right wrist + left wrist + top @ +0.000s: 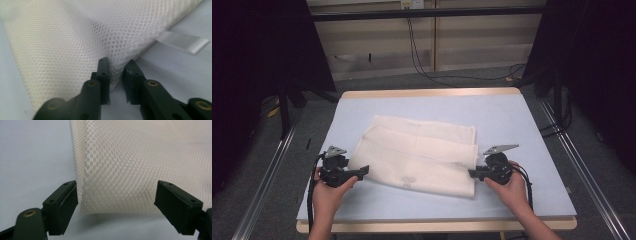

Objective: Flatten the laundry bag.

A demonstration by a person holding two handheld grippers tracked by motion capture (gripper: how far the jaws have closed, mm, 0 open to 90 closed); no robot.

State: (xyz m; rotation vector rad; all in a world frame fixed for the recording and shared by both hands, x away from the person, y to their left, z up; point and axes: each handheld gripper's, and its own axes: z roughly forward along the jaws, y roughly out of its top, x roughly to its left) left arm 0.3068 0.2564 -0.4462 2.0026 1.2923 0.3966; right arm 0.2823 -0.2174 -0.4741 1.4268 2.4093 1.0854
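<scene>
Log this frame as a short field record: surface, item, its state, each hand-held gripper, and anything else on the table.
surface: pale blue table with a wooden edge
item: white mesh cloth, folded, lying flat
left hand-held gripper: jaws wide open, either side of the cloth's near-left corner, pads not pressing
right hand-held gripper: jaws nearly closed, pinching the cloth's near-right corner
hands: left hand and right hand, one on each gripper
other: white tag sticking out from under the cloth's edge

Bare table (512,120) all around the folded mesh cloth (422,150), no obstacles.
</scene>
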